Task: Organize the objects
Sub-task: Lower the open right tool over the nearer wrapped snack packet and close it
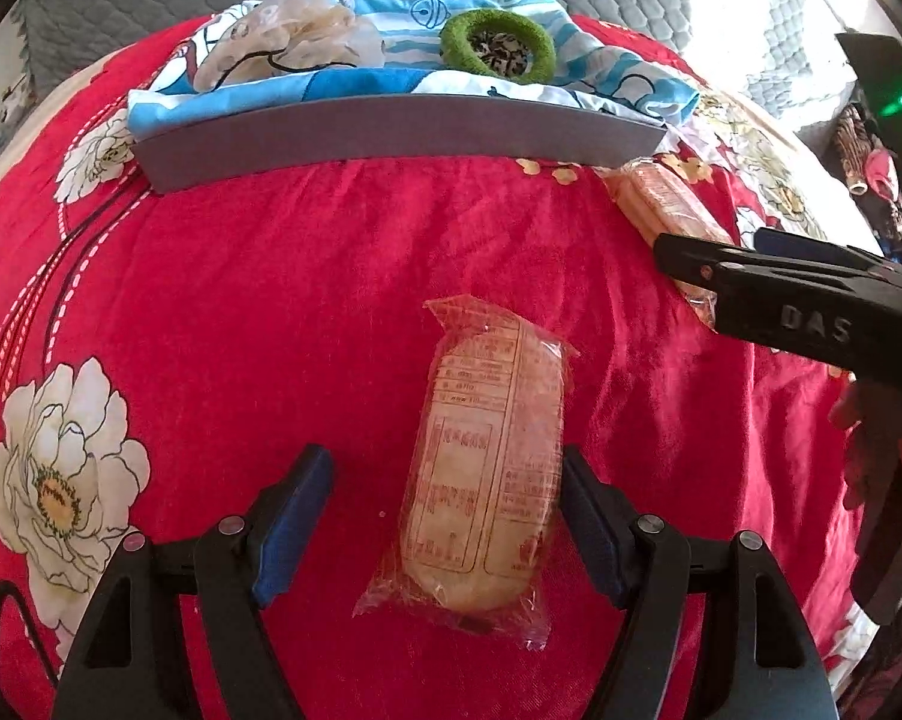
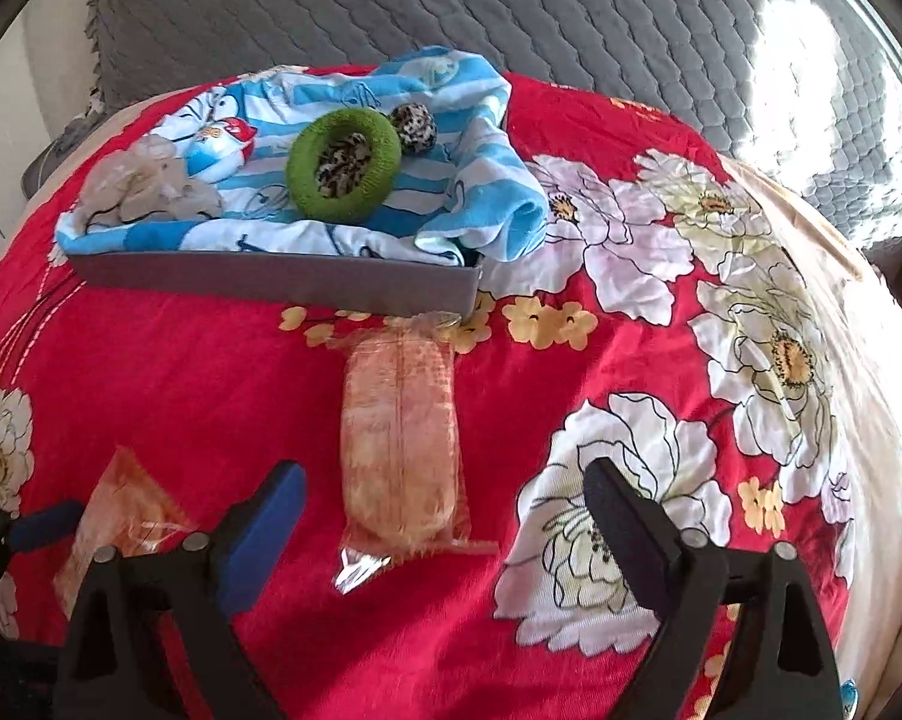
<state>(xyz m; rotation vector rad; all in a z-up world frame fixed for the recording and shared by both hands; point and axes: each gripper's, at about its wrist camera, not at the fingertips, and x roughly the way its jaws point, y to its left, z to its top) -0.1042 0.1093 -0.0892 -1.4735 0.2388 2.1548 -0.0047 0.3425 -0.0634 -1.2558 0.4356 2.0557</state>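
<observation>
Two wrapped snack cakes lie on the red floral bedspread. In the left wrist view my left gripper (image 1: 448,516) is open around one snack cake (image 1: 487,468), whose label faces up; the right finger touches its side. The second snack cake (image 1: 667,204) lies at the right, partly under my right gripper (image 1: 667,255). In the right wrist view my right gripper (image 2: 445,516) is open, with that second cake (image 2: 400,438) between its fingers. The first cake (image 2: 121,516) shows at lower left. A grey tray (image 2: 283,285) holds a blue cloth (image 2: 391,96), a green ring (image 2: 343,165) and a clear bag (image 2: 151,186).
A grey quilted cushion (image 2: 451,0) stands behind the tray. The tray's front wall (image 1: 391,132) also shows in the left wrist view. A spotted ball (image 2: 414,127) sits beside the green ring. The bedspread edge (image 2: 871,420) drops off at the right.
</observation>
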